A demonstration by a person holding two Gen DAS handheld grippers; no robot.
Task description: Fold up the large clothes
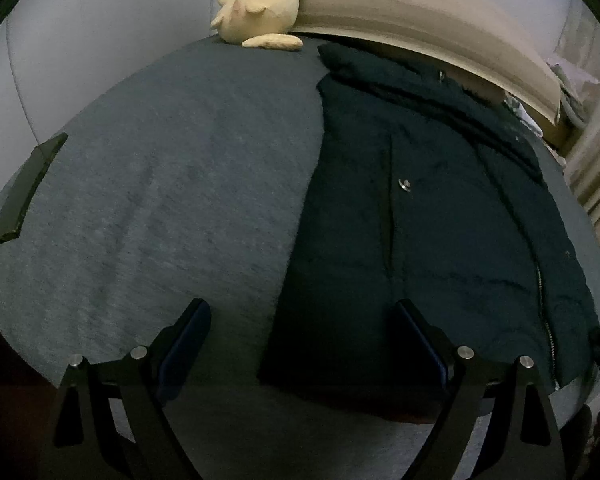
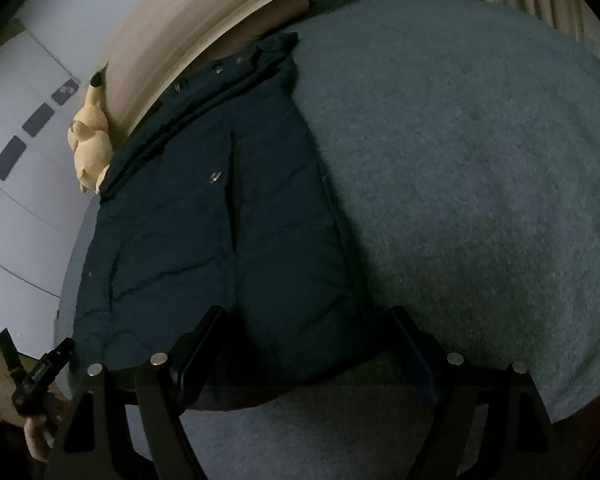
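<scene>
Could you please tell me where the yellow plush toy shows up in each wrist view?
Left wrist: the plush toy lies at top centre, against the headboard.
Right wrist: it sits at the left edge, mid-height.
Shared landmark: the dark jacket, spread on the grey bedcover.

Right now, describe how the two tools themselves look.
Both match. The left tool has black angular fingers with dark blue pads inside and round silver bolts on the black linkage arms behind. The right tool looks the same: black fingers, blue pads, silver bolts. No cables or sleeves show.
</scene>
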